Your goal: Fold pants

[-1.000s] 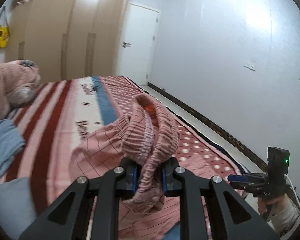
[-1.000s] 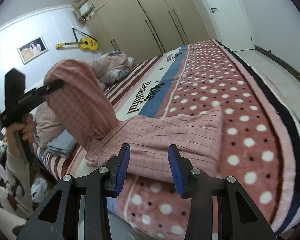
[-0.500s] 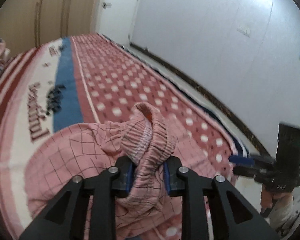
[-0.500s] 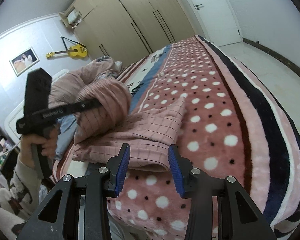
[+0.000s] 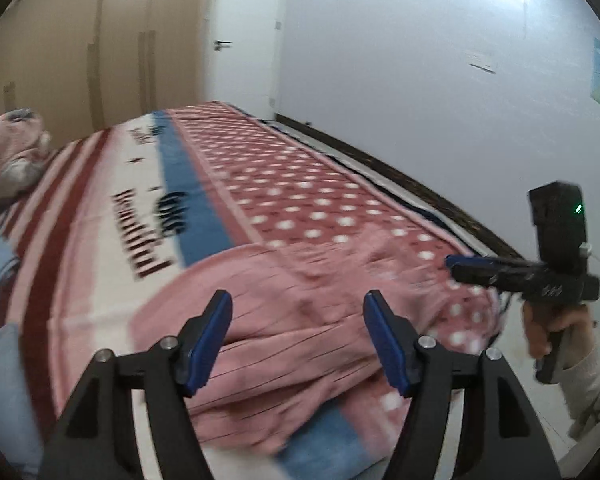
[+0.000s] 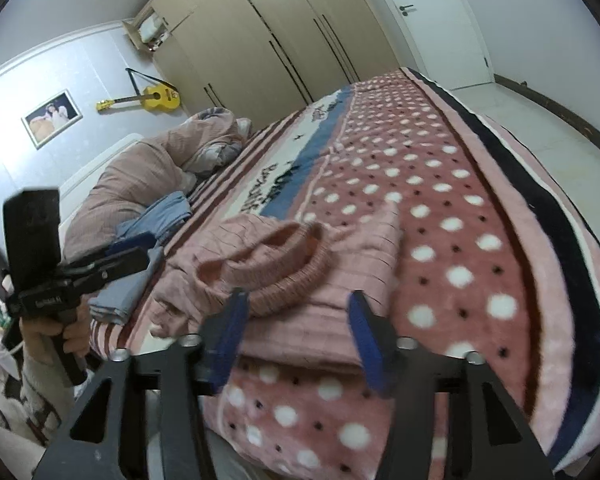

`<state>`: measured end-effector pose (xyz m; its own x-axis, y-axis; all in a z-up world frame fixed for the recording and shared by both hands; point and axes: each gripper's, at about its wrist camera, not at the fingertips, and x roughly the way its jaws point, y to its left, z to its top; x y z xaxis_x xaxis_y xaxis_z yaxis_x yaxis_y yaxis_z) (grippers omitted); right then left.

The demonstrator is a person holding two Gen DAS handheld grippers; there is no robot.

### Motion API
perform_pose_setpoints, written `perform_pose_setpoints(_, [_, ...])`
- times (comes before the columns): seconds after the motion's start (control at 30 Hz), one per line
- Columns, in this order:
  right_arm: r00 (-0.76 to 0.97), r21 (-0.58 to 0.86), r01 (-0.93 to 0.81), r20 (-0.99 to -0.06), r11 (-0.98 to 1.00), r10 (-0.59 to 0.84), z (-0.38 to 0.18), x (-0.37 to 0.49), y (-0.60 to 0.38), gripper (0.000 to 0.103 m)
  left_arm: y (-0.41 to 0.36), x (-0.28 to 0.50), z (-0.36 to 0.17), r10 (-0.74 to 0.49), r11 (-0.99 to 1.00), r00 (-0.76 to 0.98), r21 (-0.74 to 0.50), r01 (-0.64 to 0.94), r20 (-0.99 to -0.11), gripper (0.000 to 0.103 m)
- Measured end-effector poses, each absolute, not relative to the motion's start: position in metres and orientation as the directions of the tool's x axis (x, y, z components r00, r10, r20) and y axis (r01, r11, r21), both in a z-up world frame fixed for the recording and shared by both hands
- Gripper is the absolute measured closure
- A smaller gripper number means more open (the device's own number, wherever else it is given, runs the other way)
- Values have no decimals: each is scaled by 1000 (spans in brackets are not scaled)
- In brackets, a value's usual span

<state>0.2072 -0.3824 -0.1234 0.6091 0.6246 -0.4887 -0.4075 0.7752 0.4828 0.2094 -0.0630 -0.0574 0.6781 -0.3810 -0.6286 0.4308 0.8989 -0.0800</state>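
Pink checked pants point(image 5: 300, 312) lie folded over on the bed's near end, their ribbed waistband point(image 6: 284, 276) on top, facing the right wrist view. My left gripper point(image 5: 298, 320) is open and empty just above the pants. My right gripper point(image 6: 296, 320) is open and empty, its blue pads either side of the waistband's near edge, not gripping it. Each gripper shows in the other's view: the right one point(image 5: 472, 266) at the pants' right side, the left one point(image 6: 136, 248) at their left side.
The bed is covered by a pink polka-dot and striped blanket point(image 6: 452, 216). Folded blue clothes point(image 6: 156, 224) and a bunched pink quilt point(image 6: 152, 168) lie on the left. Wardrobes point(image 6: 284, 40), a door point(image 5: 248, 40) and bare floor point(image 6: 540, 136) lie beyond.
My left gripper opened and let go of the waistband, which dropped onto the folded pants. The left gripper pulled back a little. The right gripper stayed open and moved closer to the waistband.
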Motion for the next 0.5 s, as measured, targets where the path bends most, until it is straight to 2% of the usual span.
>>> perform_pose_setpoints(0.27, [662,326,-448,-505,832,554,-101,230,-321,40,-23,208,-103,-427,881,609,-156,447,-668,39])
perform_pose_setpoints(0.3, [657,301,-460,-517,835,549,-99,233,-314,40,-21,208,-108,-437,876,598,-169,451,-672,42])
perform_pose_setpoints(0.43, [522,243,-552,-645,798,558,-104,244,-280,40,-17,207,-120,-474,858,567,-210,469,-673,54])
perform_pose_setpoints(0.5, [486,193,-562,-709,804,511,-114,245,-270,40,-15,207,-127,-505,841,540,-245,482,-674,60])
